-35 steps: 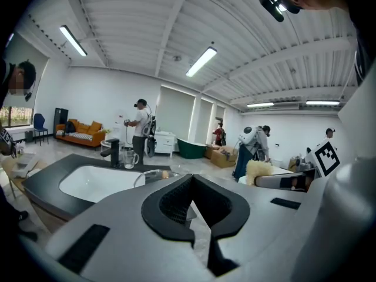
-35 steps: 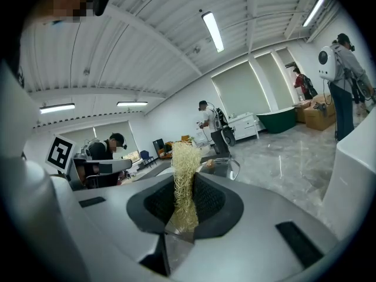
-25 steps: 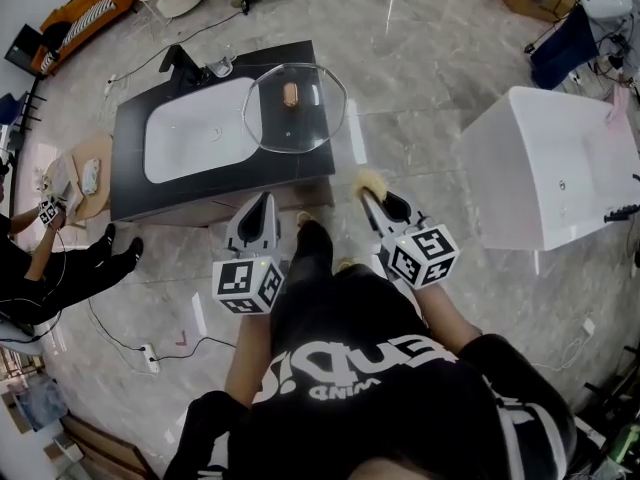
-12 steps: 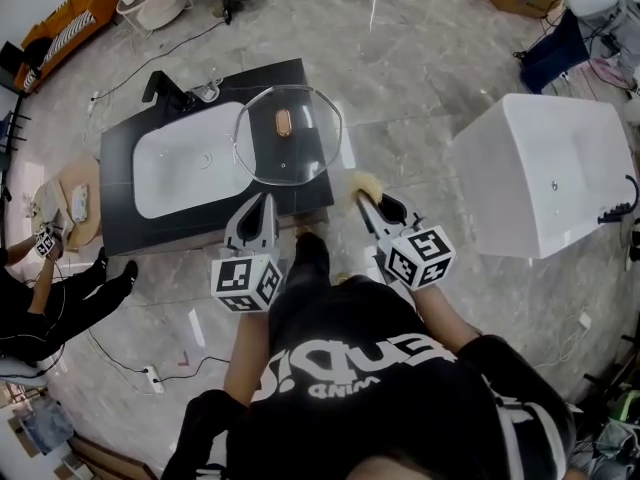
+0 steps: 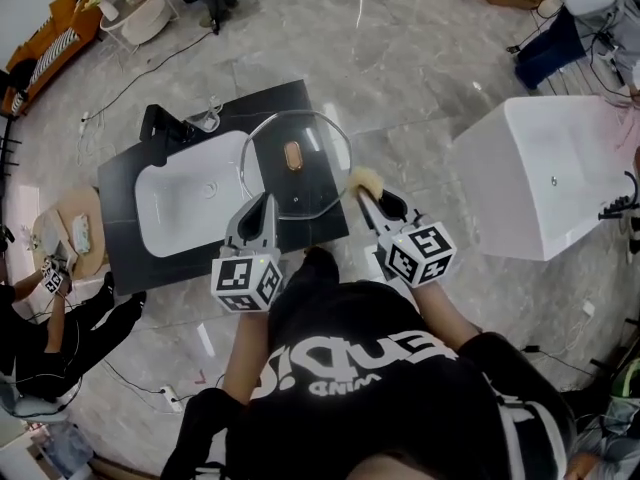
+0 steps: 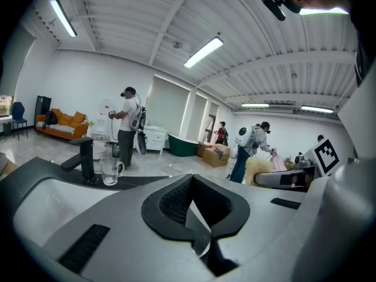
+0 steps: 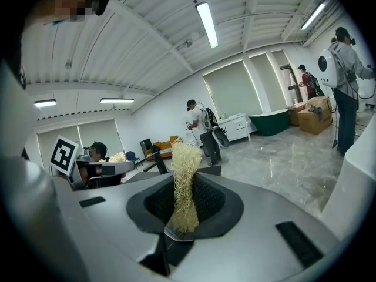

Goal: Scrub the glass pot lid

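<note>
— Where is the glass pot lid [image 5: 300,180] lying?
— It is lying flat on the black counter [image 5: 128,230], at the right edge of the sink [image 5: 188,206].
— And the grippers?
— Near the sink's front, the left hand-held gripper [image 5: 265,203] is holding its jaws together, empty; the right hand-held gripper [image 5: 363,195] is pinching a yellow fibrous scrubber [image 5: 367,179].

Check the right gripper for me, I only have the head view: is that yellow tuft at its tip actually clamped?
Observer: Yes. In the right gripper view, the right gripper has its jaws shut on the scrubber, a bundle of pale yellow fibres standing up between them.
Operator: Left one holding anything?
Observer: No. The left gripper has its jaws together with nothing between them.
Operator: What does it face?
Observer: A black tap with a glass mug right beside it.
</note>
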A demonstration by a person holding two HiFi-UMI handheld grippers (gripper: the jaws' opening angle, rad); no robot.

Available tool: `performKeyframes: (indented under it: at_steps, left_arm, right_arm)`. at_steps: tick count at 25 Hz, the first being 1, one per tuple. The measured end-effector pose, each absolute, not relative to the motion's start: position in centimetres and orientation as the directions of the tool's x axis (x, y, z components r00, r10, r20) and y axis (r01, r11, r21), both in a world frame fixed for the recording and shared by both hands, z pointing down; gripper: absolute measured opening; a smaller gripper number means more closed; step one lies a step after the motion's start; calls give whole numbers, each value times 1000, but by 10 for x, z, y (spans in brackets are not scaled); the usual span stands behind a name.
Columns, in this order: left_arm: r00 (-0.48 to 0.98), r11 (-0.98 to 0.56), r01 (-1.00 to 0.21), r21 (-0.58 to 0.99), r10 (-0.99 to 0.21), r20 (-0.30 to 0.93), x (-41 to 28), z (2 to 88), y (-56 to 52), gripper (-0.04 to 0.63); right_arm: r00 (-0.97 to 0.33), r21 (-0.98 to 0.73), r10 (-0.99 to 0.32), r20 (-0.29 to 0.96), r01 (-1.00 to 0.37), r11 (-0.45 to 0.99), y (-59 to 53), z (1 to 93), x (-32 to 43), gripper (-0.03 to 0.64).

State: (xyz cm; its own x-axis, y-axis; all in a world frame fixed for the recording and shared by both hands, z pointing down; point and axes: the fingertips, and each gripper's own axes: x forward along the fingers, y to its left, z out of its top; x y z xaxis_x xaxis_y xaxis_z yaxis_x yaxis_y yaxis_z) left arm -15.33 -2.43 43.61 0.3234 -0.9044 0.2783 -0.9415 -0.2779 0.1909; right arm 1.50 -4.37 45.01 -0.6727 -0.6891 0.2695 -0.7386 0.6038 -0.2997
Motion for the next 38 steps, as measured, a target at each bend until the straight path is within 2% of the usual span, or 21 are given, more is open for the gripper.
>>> performKeyframes:
  at_steps: [11, 24, 30, 34, 38]
  left_arm:
    - [379, -339, -923, 181, -884, 274, -181, 432, -76, 14]
    - [319, -280, -945, 170, -904, 284, -185, 429, -104, 23]
    - [303, -261, -950, 170, -902, 308, -182, 438, -115, 124]
    - [290, -243, -954, 177, -899, 329, -179, 446, -124, 225]
    - [298, -252, -952, 172, -888, 350, -172, 454, -132, 247]
  right_arm:
    - [-637, -267, -721, 274, -770, 579, -92, 440, -16, 47]
    - [-674, -250, -686, 274, -738, 626, -134, 430, -20, 48]
    - [-696, -249, -668, 262, -718, 650, -149, 431, -22, 46]
    - [-703, -249, -661, 261, -711, 657, -155, 432, -19, 48]
    - [-704, -254, -661, 262, -710, 656, -159, 434, -15, 48]
